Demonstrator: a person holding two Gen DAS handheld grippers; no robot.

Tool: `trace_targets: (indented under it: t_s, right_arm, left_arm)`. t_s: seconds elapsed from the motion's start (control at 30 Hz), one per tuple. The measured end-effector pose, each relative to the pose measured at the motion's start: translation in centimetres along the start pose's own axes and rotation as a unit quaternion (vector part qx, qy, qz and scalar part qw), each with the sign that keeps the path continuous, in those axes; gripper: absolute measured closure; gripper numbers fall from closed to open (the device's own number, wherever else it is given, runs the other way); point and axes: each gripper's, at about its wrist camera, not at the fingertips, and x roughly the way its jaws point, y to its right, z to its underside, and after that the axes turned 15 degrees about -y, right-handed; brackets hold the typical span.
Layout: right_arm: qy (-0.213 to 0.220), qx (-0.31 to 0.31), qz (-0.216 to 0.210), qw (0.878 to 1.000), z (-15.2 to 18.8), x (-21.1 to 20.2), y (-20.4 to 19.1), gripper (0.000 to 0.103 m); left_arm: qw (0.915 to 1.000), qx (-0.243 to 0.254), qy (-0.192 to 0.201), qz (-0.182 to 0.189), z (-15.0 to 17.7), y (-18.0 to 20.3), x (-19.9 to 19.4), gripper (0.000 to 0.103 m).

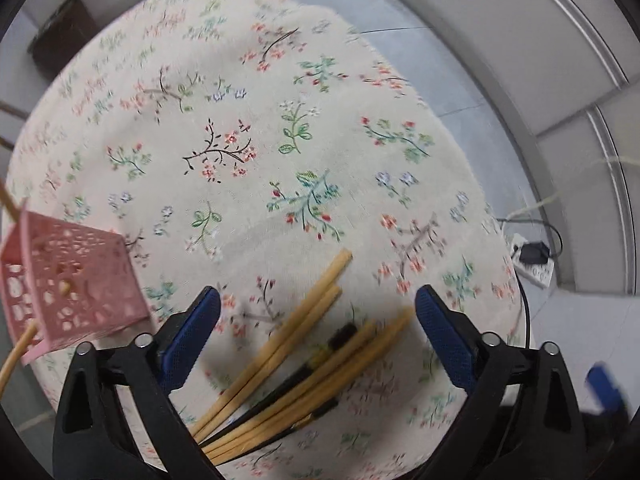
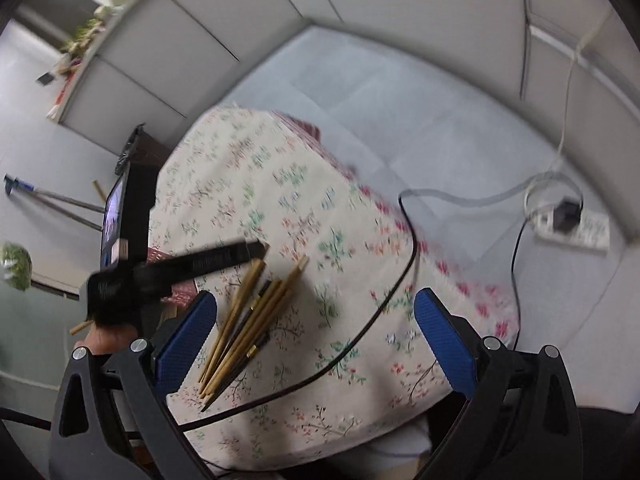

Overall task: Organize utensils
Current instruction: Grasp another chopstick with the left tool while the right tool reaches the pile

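Floral tablecloth (image 1: pixel 248 128) covers the table, where a bundle of chopsticks (image 1: pixel 296 352) lies near its edge, long axes slanting, spread ends pointing inward. Left gripper (image 1: pixel 318 340) and right gripper (image 2: pixel 316 344) both gape wide, empty. Pink basket (image 1: pixel 68 280) stands beside.

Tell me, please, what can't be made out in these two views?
- Chopsticks, left wrist view: near ends hidden behind the left gripper; the count is unclear from overlap and blur.
- Pink basket, left wrist view: cut off by the frame edge; its contents are mostly unseen.
- Left gripper, right wrist view: a motion-blurred dark shape; its jaws are unreadable there.
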Motion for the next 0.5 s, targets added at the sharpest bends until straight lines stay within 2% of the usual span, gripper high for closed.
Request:
trace_targets:
  t_s: [0.03, 0.1, 0.17, 0.3, 0.43, 0.5]
  right_arm:
    - [-0.012, 0.009, -0.007, 1.000, -0.2, 0.6, 0.3, 0.007]
    - [-0.028, 0.021, -0.018, 0.999, -0.2, 1.2, 0.8, 0.007]
    - [-0.044, 0.031, -0.031, 0.998, -0.4, 1.6, 1.1, 0.007]
    - [-0.071, 0.049, -0.047, 0.995, -0.6, 2.6, 1.7, 0.007]
    - [-0.079, 0.054, -0.050, 0.994, -0.6, 2.9, 1.6, 0.007]
    - [-0.078, 0.054, -0.046, 0.994, -0.7, 3.0, 1.6, 0.007]
  left_arm:
    - [1.0000, -0.003, -0.002, 0.003, -0.2, -0.1, 0.2, 0.021]
    - [0.9999, -0.001, -0.014, 0.008, -0.9, 0.0, 1.0, 0.039]
    - [0.9996, 0.010, -0.027, -0.003, -1.2, 0.5, 1.9, 0.045]
    - [0.9985, 0.025, -0.030, -0.038, -1.2, 1.0, 2.8, 0.052]
    - [0.9991, 0.020, -0.021, -0.031, -1.1, 0.7, 2.5, 0.059]
    - [0.9995, 0.007, -0.015, -0.027, -1.2, 0.3, 2.4, 0.073]
